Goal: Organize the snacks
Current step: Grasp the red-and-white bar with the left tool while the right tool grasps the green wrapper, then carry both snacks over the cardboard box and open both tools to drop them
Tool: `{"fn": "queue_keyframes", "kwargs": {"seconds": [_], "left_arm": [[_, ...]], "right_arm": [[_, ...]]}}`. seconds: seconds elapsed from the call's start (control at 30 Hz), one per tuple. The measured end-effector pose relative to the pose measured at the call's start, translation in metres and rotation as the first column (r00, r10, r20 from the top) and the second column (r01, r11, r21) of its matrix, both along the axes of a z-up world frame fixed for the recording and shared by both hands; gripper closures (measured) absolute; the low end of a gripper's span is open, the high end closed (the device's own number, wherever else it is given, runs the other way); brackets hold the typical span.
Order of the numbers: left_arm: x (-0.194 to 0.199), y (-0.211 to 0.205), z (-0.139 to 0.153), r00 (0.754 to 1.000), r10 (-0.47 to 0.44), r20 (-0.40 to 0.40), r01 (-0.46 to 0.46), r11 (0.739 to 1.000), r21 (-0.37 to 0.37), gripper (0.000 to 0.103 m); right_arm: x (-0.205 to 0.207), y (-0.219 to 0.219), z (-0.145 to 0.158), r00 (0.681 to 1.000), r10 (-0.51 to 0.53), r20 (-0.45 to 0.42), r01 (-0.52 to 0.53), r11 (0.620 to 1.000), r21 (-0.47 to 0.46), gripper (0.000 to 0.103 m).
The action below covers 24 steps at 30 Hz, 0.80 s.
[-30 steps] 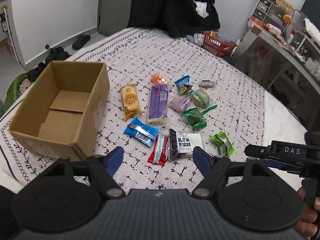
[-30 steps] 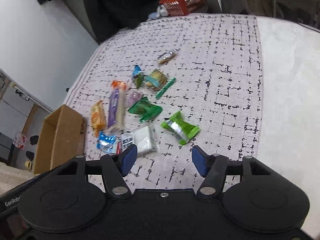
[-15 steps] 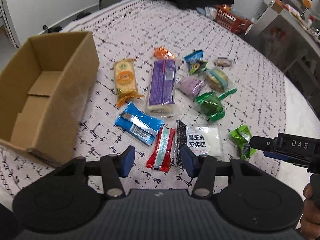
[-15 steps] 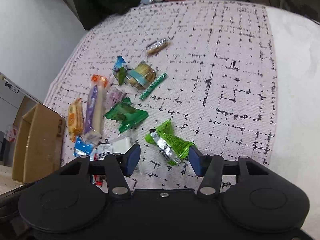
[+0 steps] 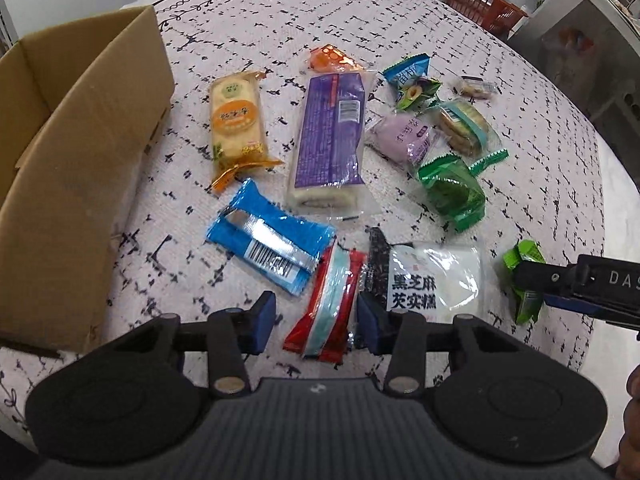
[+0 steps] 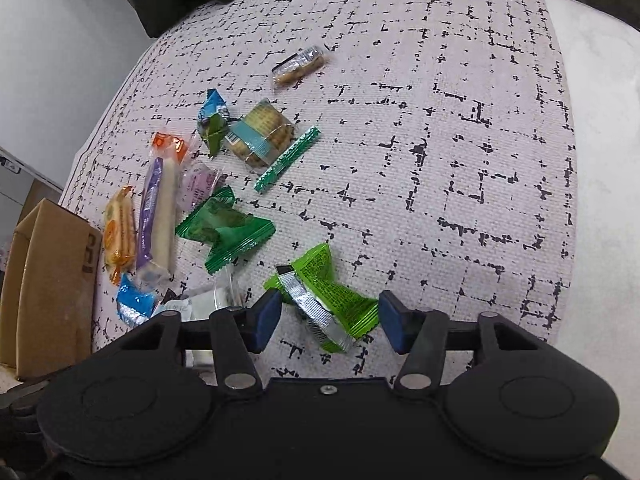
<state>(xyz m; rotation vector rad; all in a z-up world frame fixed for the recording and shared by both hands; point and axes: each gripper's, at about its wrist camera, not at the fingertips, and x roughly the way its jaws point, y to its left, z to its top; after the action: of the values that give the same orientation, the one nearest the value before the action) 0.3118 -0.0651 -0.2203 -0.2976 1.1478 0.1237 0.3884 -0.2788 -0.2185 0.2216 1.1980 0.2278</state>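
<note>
Both tools are spread wide and straddling a snack each, left tool (image 5: 312, 318) around the red wrapper (image 5: 326, 304), right tool (image 6: 326, 322) around the lime green packet (image 6: 326, 294) on the bed, presumably lining up pinches for the cardboard box (image 5: 76, 152).

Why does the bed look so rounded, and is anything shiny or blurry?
Left wrist view: the fisheye lens bulges the bedspread; glare whitens the sesame cake packet. Right wrist view: same curving, and the light green packet has a glinting foil seam; both fairly sharp.
</note>
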Motion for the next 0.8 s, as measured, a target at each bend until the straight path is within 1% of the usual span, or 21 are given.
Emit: {"fn": "queue_keyframes", "kwargs": {"seconds": [0.2, 0.23, 0.27, 0.3, 0.33, 0.37, 0.43, 0.53, 0.67, 0.8], "left_arm": [[0.004, -0.003, -0.004, 1.0, -0.001, 0.011, 0.001, 1.0, 0.015, 0.059], [0.004, -0.003, -0.005, 1.0, -0.004, 0.012, 0.004, 1.0, 0.022, 0.063], [0.003, -0.004, -0.005, 1.0, -0.007, 0.01, 0.007, 0.999, 0.033, 0.069], [0.002, -0.004, -0.005, 1.0, -0.006, 0.015, 0.005, 0.999, 0.036, 0.071], [0.0, -0.004, -0.005, 1.0, -0.004, 0.019, 0.003, 0.999, 0.036, 0.076], [0.0, -0.003, -0.003, 1.0, -0.004, 0.022, 0.003, 1.0, 0.031, 0.083], [-0.003, -0.002, 0.0, 1.0, 0.0, 0.024, 0.0, 1.0, 0.019, 0.083], [-0.01, -0.005, 0.011, 0.998, -0.013, 0.061, 0.011, 1.0, 0.026, 0.084], [-0.019, -0.003, 0.025, 0.997, 0.0, 0.083, -0.001, 1.0, 0.008, 0.084], [-0.03, -0.001, 0.044, 0.993, 0.002, 0.122, -0.003, 1.0, 0.012, 0.084]], "right_arm": [[0.006, 0.007, -0.002, 1.0, 0.013, 0.028, -0.012, 1.0, -0.026, 0.045], [0.006, 0.008, -0.003, 0.999, 0.016, 0.03, -0.015, 0.999, -0.031, 0.045], [0.006, 0.009, -0.004, 0.999, 0.021, 0.031, -0.019, 0.999, -0.037, 0.046], [0.005, 0.009, -0.004, 0.999, 0.025, 0.036, -0.024, 0.999, -0.045, 0.051], [0.004, 0.01, -0.003, 0.999, 0.033, 0.043, -0.031, 0.998, -0.048, 0.064], [0.004, 0.01, -0.003, 0.998, 0.04, 0.043, -0.038, 0.998, -0.043, 0.072], [0.002, 0.008, -0.003, 0.999, 0.037, 0.037, -0.036, 0.999, -0.028, 0.073], [-0.001, 0.006, 0.0, 0.998, 0.032, 0.049, -0.031, 0.999, -0.012, 0.073], [-0.008, 0.003, 0.008, 0.996, 0.03, 0.085, -0.029, 1.0, -0.005, 0.074], [-0.016, 0.003, 0.018, 0.992, 0.039, 0.124, -0.039, 0.999, 0.0, 0.074]]}}
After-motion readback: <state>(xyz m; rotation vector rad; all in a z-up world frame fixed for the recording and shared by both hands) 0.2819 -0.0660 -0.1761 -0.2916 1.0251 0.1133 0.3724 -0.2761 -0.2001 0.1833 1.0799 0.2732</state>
